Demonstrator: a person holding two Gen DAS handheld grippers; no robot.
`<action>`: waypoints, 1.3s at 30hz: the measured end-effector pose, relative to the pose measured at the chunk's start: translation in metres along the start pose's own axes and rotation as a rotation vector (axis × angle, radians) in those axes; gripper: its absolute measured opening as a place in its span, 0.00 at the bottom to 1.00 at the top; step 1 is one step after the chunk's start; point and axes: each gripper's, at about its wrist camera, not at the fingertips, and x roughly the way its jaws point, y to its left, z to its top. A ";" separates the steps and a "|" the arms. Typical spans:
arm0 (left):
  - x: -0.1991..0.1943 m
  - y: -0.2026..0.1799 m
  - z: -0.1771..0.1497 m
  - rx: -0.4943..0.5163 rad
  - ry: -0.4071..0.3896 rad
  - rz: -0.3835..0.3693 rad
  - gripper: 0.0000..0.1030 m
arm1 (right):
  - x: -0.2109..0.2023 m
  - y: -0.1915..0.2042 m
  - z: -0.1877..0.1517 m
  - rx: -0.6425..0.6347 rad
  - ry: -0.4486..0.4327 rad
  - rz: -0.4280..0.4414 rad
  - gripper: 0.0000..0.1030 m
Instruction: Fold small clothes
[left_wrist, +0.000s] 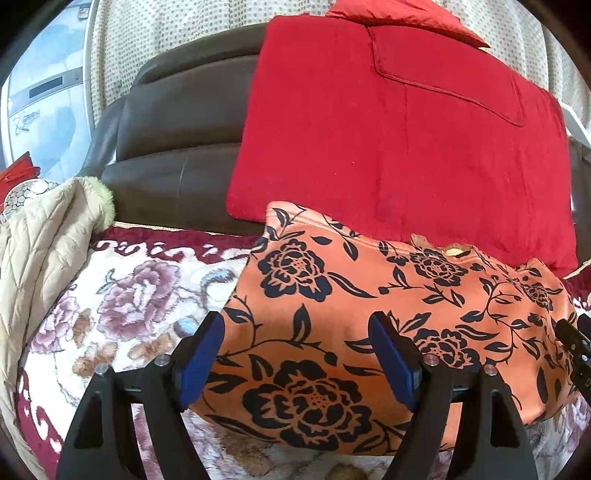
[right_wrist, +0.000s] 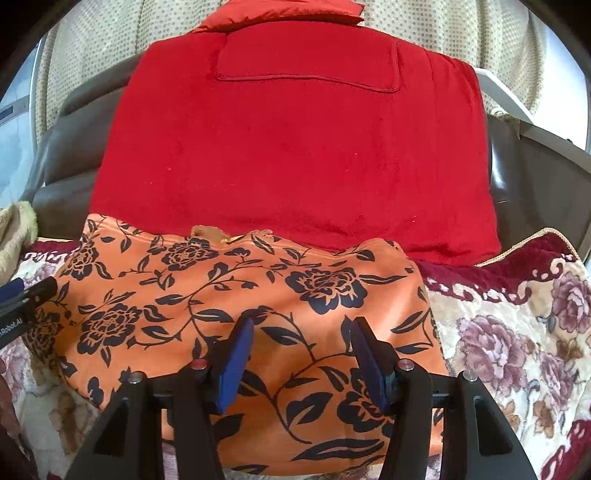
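Observation:
An orange garment with black flower print (left_wrist: 369, 314) lies folded flat on the flowered bedspread (left_wrist: 129, 295), its far edge against a red cushion. My left gripper (left_wrist: 295, 325) hovers over its near left part, jaws wide open and empty. In the right wrist view the same orange garment (right_wrist: 240, 295) spreads across the middle, and my right gripper (right_wrist: 301, 332) stands above its near right part, open with nothing between the blue pads (right_wrist: 236, 365). The left gripper's tip (right_wrist: 26, 295) shows at that view's left edge; the right gripper's tip (left_wrist: 576, 343) shows at the left view's right edge.
A big red cushion (left_wrist: 399, 129) leans on a dark leather headboard (left_wrist: 177, 129) right behind the garment. A beige quilted jacket with fur trim (left_wrist: 48, 240) lies at the left. The flowered bedspread (right_wrist: 517, 332) stretches out to the right.

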 end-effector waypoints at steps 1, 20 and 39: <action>-0.001 0.001 0.000 -0.002 0.000 0.003 0.78 | 0.001 0.001 0.000 -0.001 0.001 0.003 0.58; -0.006 0.040 0.005 -0.077 -0.011 0.037 0.78 | 0.008 0.018 0.004 0.031 -0.002 0.057 0.57; -0.008 -0.007 -0.003 0.112 0.048 -0.040 0.78 | 0.004 0.012 0.004 0.103 0.006 0.161 0.58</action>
